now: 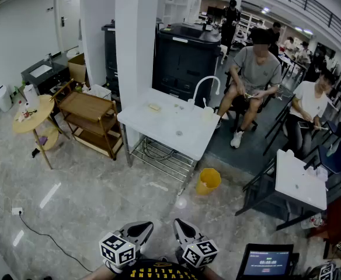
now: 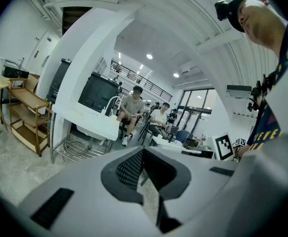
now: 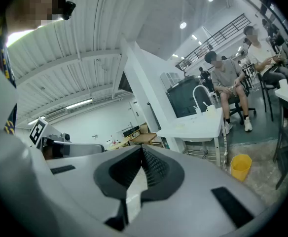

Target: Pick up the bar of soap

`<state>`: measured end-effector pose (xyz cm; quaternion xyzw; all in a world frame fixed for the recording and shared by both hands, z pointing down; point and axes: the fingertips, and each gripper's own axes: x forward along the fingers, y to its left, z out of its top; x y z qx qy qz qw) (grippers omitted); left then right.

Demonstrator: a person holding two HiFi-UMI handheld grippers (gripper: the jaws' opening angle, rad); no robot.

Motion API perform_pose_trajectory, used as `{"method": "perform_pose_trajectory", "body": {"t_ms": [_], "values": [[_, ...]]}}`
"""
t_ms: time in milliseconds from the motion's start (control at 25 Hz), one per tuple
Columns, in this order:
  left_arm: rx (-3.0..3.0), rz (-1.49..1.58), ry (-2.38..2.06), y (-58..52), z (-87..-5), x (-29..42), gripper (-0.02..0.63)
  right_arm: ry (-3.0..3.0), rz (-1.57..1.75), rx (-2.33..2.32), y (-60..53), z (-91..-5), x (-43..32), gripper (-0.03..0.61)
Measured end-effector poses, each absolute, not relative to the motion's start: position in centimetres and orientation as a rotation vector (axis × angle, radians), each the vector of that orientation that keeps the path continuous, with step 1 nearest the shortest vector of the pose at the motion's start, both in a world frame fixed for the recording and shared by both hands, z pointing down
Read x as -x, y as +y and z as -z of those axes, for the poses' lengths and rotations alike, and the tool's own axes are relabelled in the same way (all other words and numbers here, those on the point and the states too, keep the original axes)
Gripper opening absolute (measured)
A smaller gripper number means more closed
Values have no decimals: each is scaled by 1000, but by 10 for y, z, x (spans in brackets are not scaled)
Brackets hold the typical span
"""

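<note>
Soap (image 1: 154,107) lies untouched at twelve o'clock on the white table (image 1: 176,136); left gripper (image 1: 146,226) and right gripper (image 1: 178,224), far off, are clenched, empty.

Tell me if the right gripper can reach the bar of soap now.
Probably not: the shut right gripper sits far from the bar of soap on the white table. Only floor lies between.

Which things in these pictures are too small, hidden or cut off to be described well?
Bar of soap, head view: too small a speck on the white table; its shape is unclear.
Same table, left gripper view: too distant to find the soap.
Screen, head view: print too small, lower edge cut off.
</note>
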<state>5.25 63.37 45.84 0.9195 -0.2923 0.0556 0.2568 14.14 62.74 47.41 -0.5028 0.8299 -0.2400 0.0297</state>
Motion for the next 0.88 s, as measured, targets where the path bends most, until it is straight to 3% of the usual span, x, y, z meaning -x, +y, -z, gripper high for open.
{"method": "perform_pose_trajectory", "body": {"t_ms": [480,880], "values": [[-2446,-141,-867,613,-470,-46,12,2585,779,1493,603,-487,-142,18],[-2446,-131,-784,492,-481,-29,12,2551,828,1593,483,-498,-124,18]]}}
